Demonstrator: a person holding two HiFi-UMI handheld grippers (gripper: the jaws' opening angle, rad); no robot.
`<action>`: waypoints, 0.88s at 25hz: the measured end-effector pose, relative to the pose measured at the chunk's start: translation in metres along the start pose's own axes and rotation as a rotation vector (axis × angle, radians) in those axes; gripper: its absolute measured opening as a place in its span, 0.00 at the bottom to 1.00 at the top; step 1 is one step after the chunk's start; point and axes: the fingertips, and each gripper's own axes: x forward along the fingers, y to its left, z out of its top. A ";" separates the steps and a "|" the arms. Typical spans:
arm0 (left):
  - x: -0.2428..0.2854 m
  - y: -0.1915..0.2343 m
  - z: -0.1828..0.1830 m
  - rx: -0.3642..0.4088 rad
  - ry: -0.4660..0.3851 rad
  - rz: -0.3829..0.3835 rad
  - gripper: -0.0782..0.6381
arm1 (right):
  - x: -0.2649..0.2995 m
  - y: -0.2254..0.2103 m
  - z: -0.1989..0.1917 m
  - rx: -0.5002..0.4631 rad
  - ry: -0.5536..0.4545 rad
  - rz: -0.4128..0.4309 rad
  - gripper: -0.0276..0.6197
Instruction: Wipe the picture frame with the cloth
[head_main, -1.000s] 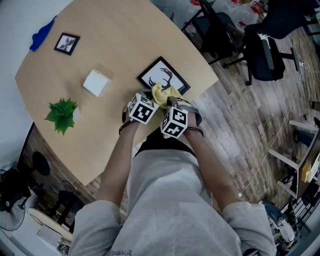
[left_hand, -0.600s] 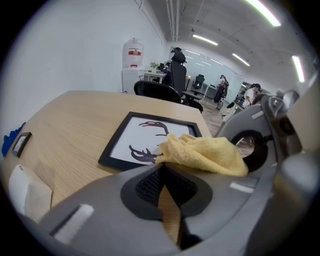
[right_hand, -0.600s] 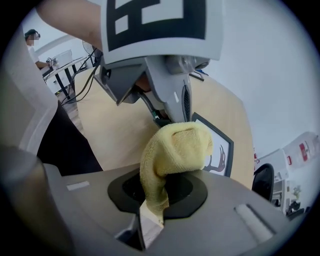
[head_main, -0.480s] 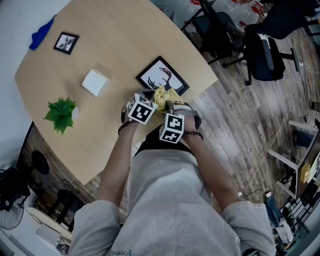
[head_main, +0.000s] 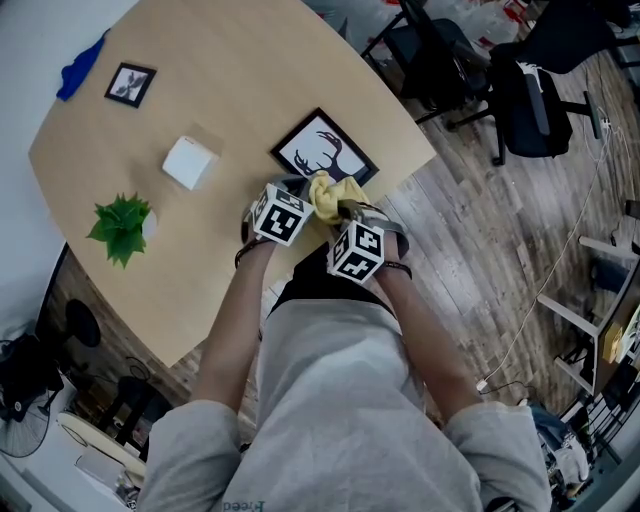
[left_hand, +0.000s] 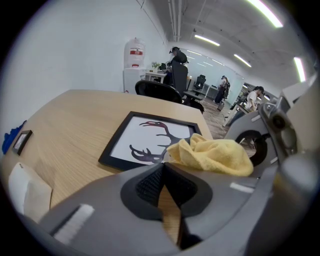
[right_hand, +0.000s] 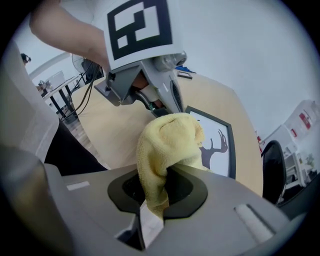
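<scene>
A black picture frame (head_main: 325, 150) with a deer-antler print lies flat near the table's right edge; it also shows as the frame (left_hand: 150, 142) and the frame (right_hand: 217, 142) in the gripper views. My right gripper (right_hand: 162, 182) is shut on a bunched yellow cloth (right_hand: 167, 145), held at the frame's near corner. In the head view the cloth (head_main: 330, 195) sits between both grippers. My left gripper (left_hand: 164, 167) is shut with nothing in it, just left of the cloth (left_hand: 212, 155) and short of the frame.
On the wooden table (head_main: 240, 70) stand a white box (head_main: 190, 163), a small green plant (head_main: 122, 228) and a small black frame (head_main: 130, 85). A blue cloth (head_main: 80, 68) lies at the far left edge. Office chairs (head_main: 530, 95) stand on the floor to the right.
My right gripper with the cloth has shifted slightly to the right. The left gripper has barely moved, and the frame lies where it was.
</scene>
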 end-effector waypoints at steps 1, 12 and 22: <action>0.000 0.000 0.000 -0.001 -0.002 0.000 0.18 | -0.001 -0.001 -0.001 0.022 -0.005 0.006 0.12; 0.000 0.000 0.000 -0.001 -0.002 0.005 0.18 | -0.009 -0.031 -0.029 0.144 -0.003 0.014 0.12; 0.000 -0.001 0.000 -0.014 -0.004 0.006 0.18 | -0.013 -0.061 -0.046 0.230 0.000 0.028 0.12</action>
